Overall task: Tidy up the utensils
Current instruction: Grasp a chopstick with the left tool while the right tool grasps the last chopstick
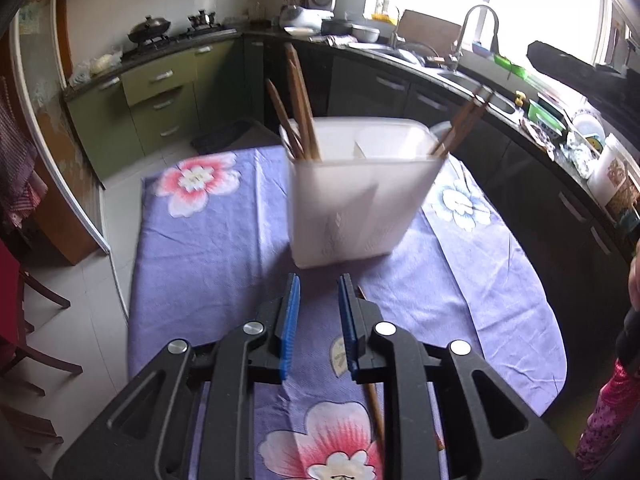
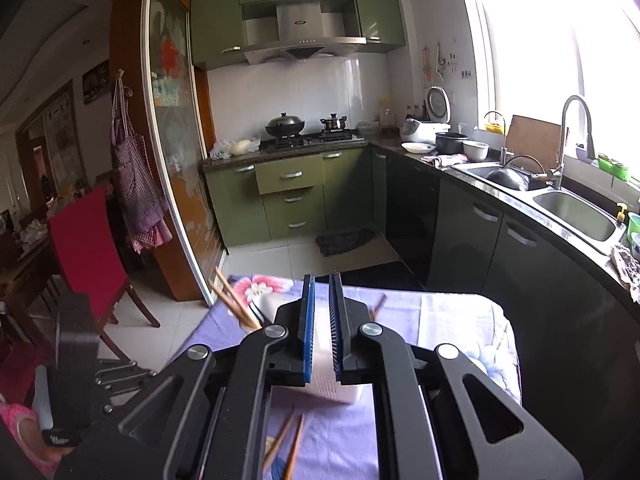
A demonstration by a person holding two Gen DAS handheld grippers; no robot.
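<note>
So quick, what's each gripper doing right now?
Left gripper: open, holding nothing.
Right gripper: shut, nothing between its pads.

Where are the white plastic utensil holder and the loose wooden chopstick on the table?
White plastic utensil holder (image 1: 352, 216): left wrist view, front wall.
Loose wooden chopstick (image 1: 374, 404): left wrist view, mid-shaft on the cloth.

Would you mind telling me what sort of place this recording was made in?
A home kitchen, it seems: a gas stove with a range hood above it, a steel sink with a tall faucet, and green cabinets.
</note>
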